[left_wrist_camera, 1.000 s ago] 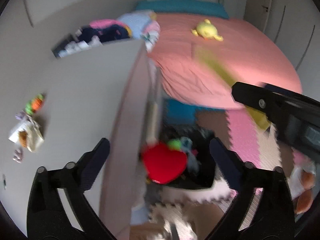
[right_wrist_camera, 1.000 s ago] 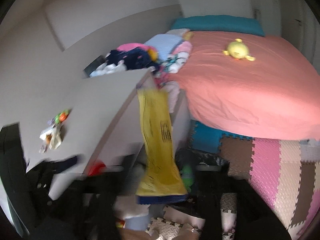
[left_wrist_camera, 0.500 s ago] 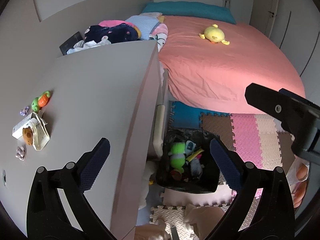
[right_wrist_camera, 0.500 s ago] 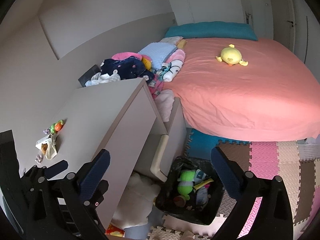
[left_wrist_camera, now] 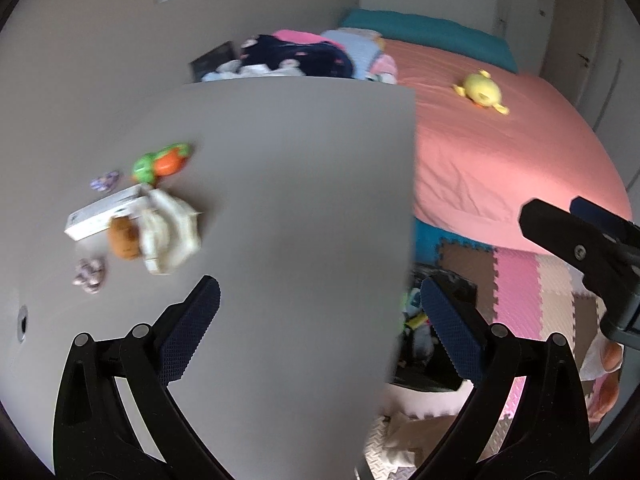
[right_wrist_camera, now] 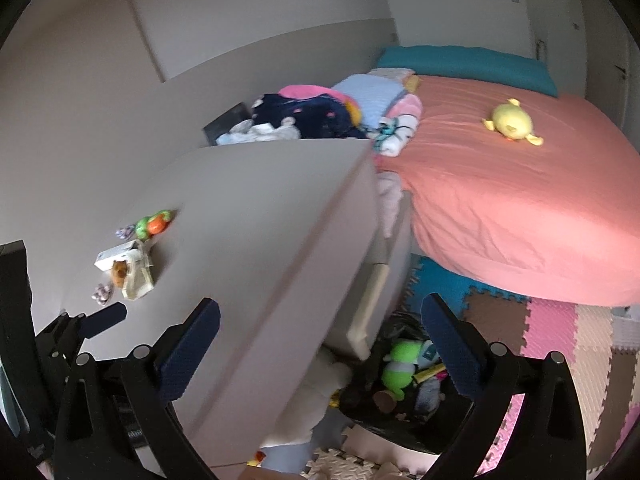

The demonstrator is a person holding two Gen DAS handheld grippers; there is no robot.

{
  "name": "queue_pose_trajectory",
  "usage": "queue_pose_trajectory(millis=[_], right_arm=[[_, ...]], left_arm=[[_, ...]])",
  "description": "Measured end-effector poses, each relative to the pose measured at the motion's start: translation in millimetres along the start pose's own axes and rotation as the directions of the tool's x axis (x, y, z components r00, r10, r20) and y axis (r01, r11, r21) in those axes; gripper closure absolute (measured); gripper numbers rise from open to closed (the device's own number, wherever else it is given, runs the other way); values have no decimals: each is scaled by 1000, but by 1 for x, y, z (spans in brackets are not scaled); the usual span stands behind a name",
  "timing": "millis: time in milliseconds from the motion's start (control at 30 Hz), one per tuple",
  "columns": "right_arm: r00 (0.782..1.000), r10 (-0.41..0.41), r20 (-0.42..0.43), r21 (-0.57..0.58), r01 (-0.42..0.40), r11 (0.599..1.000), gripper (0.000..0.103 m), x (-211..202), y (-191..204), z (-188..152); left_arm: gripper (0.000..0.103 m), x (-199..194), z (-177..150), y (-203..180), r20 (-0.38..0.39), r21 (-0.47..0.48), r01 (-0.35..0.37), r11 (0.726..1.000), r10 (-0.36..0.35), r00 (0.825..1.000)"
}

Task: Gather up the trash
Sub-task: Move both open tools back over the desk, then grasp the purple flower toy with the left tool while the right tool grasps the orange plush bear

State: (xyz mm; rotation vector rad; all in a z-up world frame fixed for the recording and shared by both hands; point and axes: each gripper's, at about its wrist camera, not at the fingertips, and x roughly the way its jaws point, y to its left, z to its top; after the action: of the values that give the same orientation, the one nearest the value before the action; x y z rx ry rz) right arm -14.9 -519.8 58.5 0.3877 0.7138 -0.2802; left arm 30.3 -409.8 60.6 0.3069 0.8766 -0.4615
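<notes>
Over the grey surface (left_wrist_camera: 288,208) the left claw (left_wrist_camera: 320,332) hung wide open with nothing between its blue pads, and the right claw (right_wrist_camera: 320,344) stood just as wide and empty above the surface's edge. Below that edge, on the floor, a black bin (right_wrist_camera: 404,420) held a green plush (right_wrist_camera: 400,364), a yellow wrapper (right_wrist_camera: 430,372) and other scraps; in the left wrist view it was mostly hidden behind the surface. Farther left on the surface lay the litter: a crumpled cream wrapper (left_wrist_camera: 168,236) touching a brown lump (left_wrist_camera: 124,240) and a white box (left_wrist_camera: 104,216), with two small purple bits (left_wrist_camera: 90,276) and a green-and-orange toy (left_wrist_camera: 162,162) near. Beyond, clothes (right_wrist_camera: 304,116) were heaped at the far edge, and a yellow plush (right_wrist_camera: 512,122) lay on the pink bed (right_wrist_camera: 520,200).
</notes>
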Motion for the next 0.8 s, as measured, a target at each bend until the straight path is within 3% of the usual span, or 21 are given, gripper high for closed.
queue_pose_trajectory(millis=[300, 600, 700, 800], right_arm=[[997, 77, -16, -78, -78, 994, 3, 19, 71, 8], [993, 109, -53, -136, -116, 984, 3, 39, 124, 7], [988, 133, -81, -136, -143, 980, 10, 48, 140, 9], [979, 167, -116, -130, -182, 975, 27, 60, 157, 12]], left_arm=[[6, -9, -9, 97, 6, -138, -87, 987, 89, 996], [10, 2, -25, 198, -14, -369, -132, 920, 136, 991], [17, 11, -27, 218, -35, -405, -124, 906, 121, 992], [19, 18, -27, 228, -44, -419, -119, 900, 110, 993]])
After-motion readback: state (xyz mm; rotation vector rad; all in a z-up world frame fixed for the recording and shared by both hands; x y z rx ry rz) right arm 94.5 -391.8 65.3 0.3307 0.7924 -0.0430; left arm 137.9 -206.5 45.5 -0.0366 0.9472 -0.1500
